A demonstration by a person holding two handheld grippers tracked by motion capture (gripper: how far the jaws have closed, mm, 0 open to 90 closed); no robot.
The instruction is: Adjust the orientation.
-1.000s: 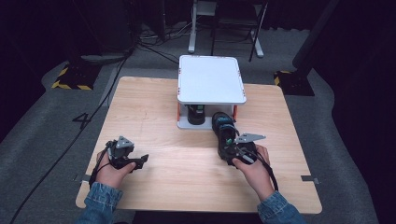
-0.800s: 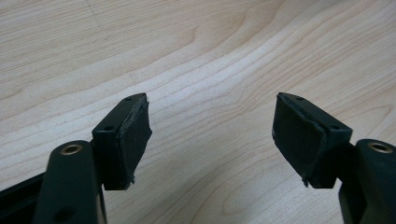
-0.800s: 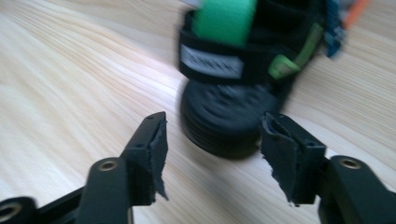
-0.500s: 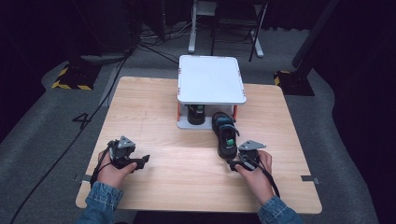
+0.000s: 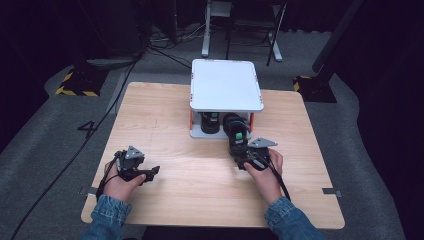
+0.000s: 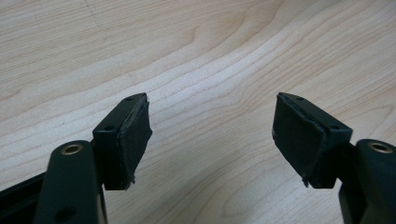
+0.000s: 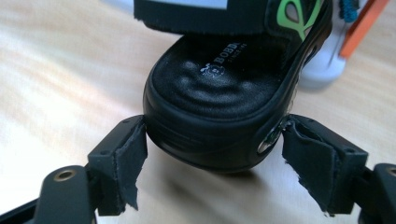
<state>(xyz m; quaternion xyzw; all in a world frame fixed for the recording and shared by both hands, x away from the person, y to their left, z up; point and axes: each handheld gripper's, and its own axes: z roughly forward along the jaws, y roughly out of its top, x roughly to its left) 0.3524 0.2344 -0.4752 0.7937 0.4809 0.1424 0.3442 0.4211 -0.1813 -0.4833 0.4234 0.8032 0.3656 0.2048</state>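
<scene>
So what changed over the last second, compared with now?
The right claw drew back toward the person, and its jaws have just been opening around the heel of the black sandal, letting go. The sandal stays by the white stand; the left claw stayed put, open.

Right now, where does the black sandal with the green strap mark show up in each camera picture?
High view: the black sandal lies right of centre, its toe under the white two-tier rack and its heel at the right gripper.
Left gripper view: bare wooden tabletop between open jaws; no sandal here.
Right gripper view: the sandal's heel sits centre, between the open jaws.
Shared landmark: the wooden tabletop.
</scene>
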